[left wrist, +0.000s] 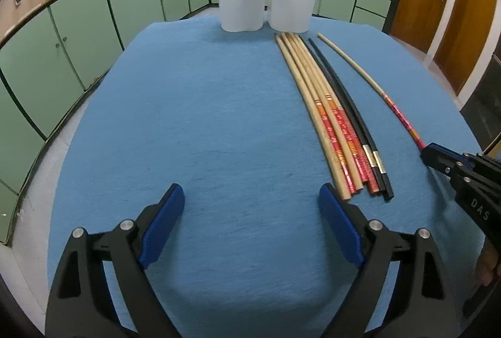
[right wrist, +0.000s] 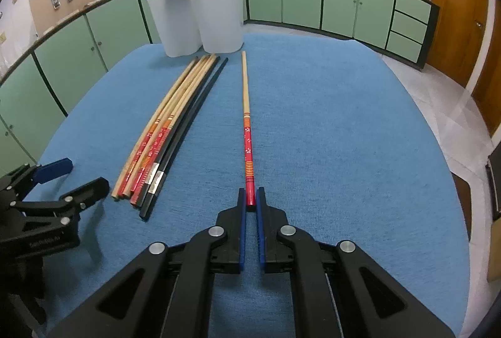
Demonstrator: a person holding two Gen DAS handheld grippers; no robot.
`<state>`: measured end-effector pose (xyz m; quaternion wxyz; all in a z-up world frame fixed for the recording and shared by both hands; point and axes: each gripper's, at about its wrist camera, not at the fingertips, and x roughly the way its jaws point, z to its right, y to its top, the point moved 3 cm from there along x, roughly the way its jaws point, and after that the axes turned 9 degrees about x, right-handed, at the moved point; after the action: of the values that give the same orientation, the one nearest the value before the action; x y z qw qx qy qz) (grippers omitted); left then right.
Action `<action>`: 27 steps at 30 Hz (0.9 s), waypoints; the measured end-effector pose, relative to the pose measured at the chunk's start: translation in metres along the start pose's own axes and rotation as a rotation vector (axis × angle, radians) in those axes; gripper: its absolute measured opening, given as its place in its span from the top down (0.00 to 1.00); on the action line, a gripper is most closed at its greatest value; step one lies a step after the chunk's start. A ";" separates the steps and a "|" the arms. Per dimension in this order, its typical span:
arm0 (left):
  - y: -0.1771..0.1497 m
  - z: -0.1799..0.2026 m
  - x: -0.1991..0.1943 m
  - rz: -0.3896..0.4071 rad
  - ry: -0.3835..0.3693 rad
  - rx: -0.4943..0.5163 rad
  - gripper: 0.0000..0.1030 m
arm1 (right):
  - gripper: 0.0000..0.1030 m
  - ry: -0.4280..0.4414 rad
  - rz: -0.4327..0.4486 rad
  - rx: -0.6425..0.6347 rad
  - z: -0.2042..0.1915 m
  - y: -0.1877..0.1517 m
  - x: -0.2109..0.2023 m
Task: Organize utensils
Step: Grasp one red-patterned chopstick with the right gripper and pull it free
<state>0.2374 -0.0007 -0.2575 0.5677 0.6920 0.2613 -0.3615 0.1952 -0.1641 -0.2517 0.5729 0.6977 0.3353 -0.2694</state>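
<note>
While the left gripper (left wrist: 252,220) gapes empty, the right gripper (right wrist: 251,203) pinches the light, stiff, slippery-looking chopstick (right wrist: 245,106) at its red butt end, where it may pivot.

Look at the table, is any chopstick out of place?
Yes. One red-ended chopstick lies alone on the blue cloth, apart from the bundle of chopsticks beside it. That is because the right claw is pinching its red end.
</note>
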 end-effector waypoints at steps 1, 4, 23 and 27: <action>-0.001 -0.001 -0.001 0.002 -0.005 -0.002 0.17 | 0.93 0.007 -0.001 0.004 0.002 0.000 -0.001; -0.002 0.002 -0.006 0.021 -0.055 -0.013 0.17 | 0.92 0.023 -0.003 0.019 0.006 -0.001 -0.002; -0.005 -0.003 -0.004 -0.002 0.002 -0.021 0.17 | 0.75 0.075 -0.012 -0.002 0.003 -0.005 -0.006; -0.003 0.003 -0.002 0.003 -0.002 -0.011 0.18 | 0.75 0.081 -0.013 0.001 0.005 -0.007 -0.008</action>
<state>0.2329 -0.0031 -0.2577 0.5724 0.6887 0.2619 -0.3599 0.1850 -0.1699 -0.2507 0.5566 0.7062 0.3624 -0.2450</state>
